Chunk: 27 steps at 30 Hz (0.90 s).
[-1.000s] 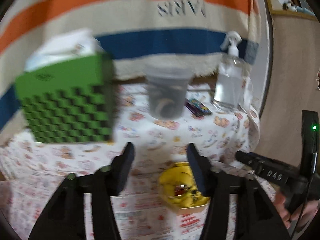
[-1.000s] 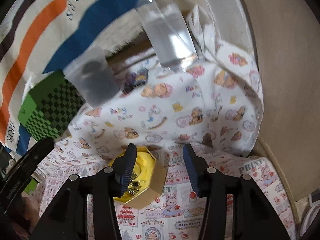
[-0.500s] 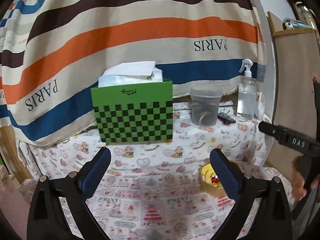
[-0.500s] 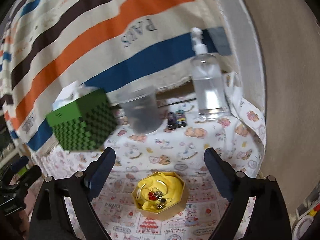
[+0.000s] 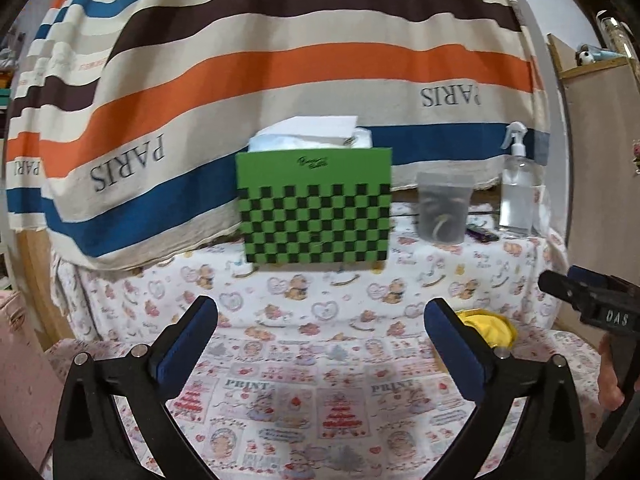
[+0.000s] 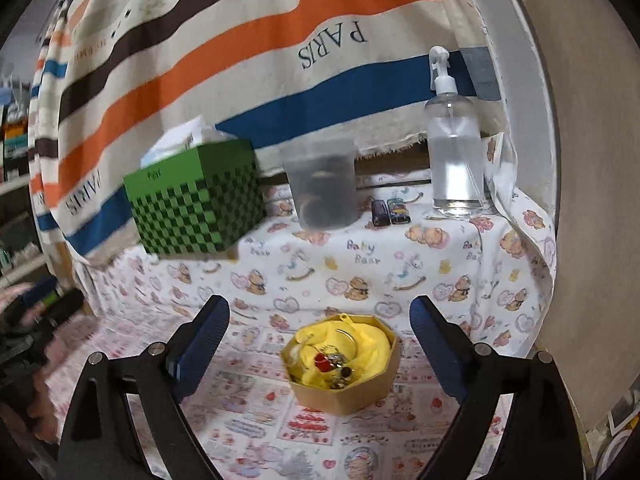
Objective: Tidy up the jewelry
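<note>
A tan hexagonal box [image 6: 344,390] lined with yellow cloth sits on the patterned tablecloth; several pieces of jewelry [image 6: 334,364] lie in it, among them one with a red stone. My right gripper [image 6: 320,332] is open and empty, held back above the box, its jaws wide on either side. My left gripper [image 5: 320,336] is open and empty, well left of the box, whose yellow lining [image 5: 490,326] shows behind its right finger. The right gripper shows at the right edge of the left wrist view [image 5: 592,304].
A green checkered tissue box [image 5: 314,216] [image 6: 196,200] stands at the back. Right of it are a translucent cup [image 6: 322,184], two lighters [image 6: 390,212] and a clear spray bottle [image 6: 454,152]. A striped cloth hangs behind. A wooden panel [image 6: 592,200] bounds the right side.
Both grippers opened wide and pulled back and up from the box. The table now appears farther away in both views.
</note>
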Motion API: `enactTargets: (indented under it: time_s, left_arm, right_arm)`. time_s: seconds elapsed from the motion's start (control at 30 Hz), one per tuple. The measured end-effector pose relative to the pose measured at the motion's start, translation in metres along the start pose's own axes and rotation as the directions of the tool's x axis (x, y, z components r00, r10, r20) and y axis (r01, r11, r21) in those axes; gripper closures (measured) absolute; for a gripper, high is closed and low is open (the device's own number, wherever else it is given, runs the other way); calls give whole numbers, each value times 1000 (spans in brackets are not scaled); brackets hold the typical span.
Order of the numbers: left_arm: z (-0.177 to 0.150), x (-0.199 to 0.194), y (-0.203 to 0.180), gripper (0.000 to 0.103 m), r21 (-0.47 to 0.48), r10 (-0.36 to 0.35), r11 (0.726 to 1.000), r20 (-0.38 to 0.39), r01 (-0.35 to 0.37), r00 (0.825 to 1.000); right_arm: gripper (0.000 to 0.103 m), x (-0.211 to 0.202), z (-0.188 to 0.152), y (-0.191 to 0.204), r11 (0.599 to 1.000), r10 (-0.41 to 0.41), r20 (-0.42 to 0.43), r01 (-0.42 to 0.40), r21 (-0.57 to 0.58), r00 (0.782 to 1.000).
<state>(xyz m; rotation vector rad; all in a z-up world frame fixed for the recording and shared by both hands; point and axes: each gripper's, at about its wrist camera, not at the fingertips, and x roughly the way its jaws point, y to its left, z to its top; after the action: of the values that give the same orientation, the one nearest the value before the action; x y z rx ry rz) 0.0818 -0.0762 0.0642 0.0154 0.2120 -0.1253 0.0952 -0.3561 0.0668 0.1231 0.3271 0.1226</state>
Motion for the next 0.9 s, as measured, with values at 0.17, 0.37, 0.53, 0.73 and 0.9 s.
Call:
enactTargets:
  time_s: [0.17, 0.37, 0.53, 0.73, 0.9]
  left_arm:
    - [-18, 11, 8, 0, -22, 14, 1000, -26, -15, 1000]
    - [-33, 17, 9, 0, -6, 45, 999, -46, -45, 998]
    - [-36, 18, 15, 0, -45, 36, 998, -51, -38, 998]
    - [-46, 27, 17, 0, -63, 44, 997, -84, -50, 996]
    - [-50, 29, 14, 0, -54, 73, 995, -89, -78, 993]
  right_arm:
    - [10, 9, -20, 5, 1000, -11, -22, 11, -16, 1000]
    - [10, 12, -35, 6, 1000, -23, -15, 23, -8, 1000]
    - [10, 15, -40, 7, 999, -35, -20, 34, -9, 999]
    - [10, 15, -43, 12, 998, -43, -10, 43, -40, 999]
    - [10, 12, -43, 14, 997, -54, 0, 54, -55, 999]
